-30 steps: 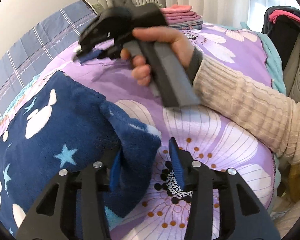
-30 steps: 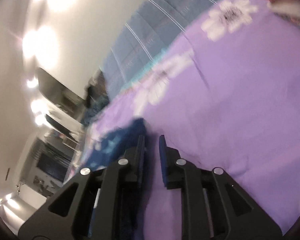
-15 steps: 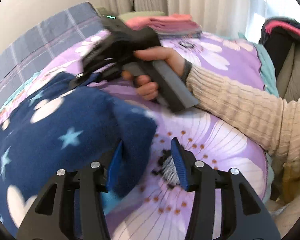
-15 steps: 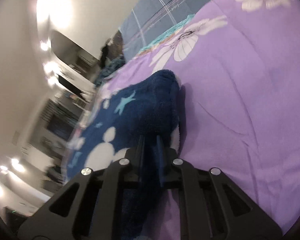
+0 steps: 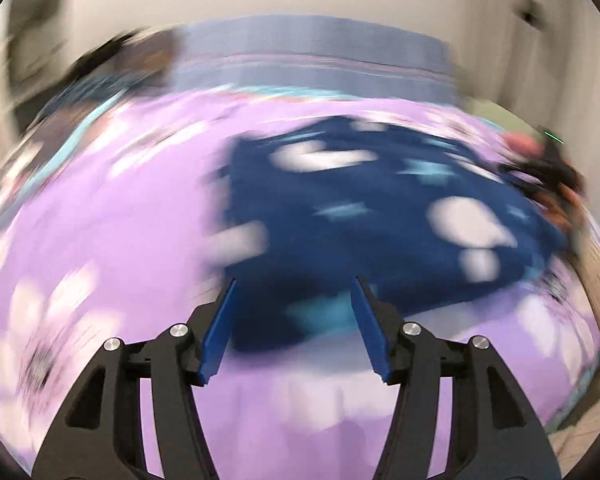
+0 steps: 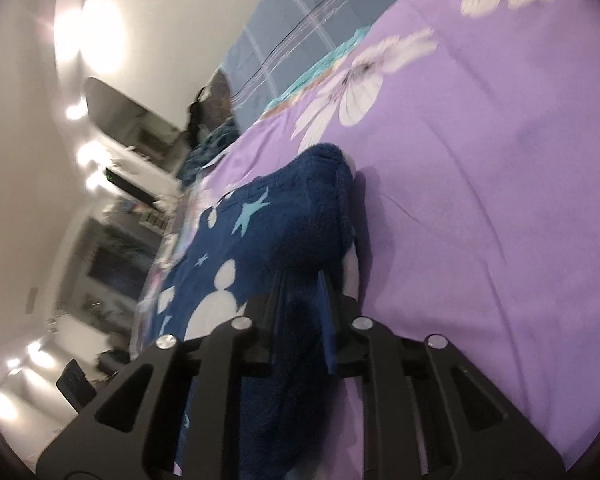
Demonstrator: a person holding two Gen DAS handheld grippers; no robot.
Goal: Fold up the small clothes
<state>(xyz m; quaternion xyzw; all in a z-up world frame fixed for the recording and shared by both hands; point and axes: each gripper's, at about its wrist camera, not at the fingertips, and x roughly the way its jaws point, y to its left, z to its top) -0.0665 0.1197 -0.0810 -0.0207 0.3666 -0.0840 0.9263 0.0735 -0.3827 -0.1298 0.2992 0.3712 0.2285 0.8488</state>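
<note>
Fleece [image 5: 380, 216], navy with stars and white shapes, lies spread on the bed [image 5: 100, 220], so it can be folded flat. Left fingers [image 5: 294, 328] are parted and opening, with nothing pressed between them; the fleece's near edge lies just ahead. Right fingers [image 6: 302, 300] straddle a raised fold of fleece [image 6: 300, 216] and are opening, apparently letting it go so it settles.

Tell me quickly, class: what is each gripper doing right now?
Left gripper: jaws opening, nothing between them; the navy fleece garment lies beyond.
Right gripper: jaws opening, a fold of the garment between them.
</note>
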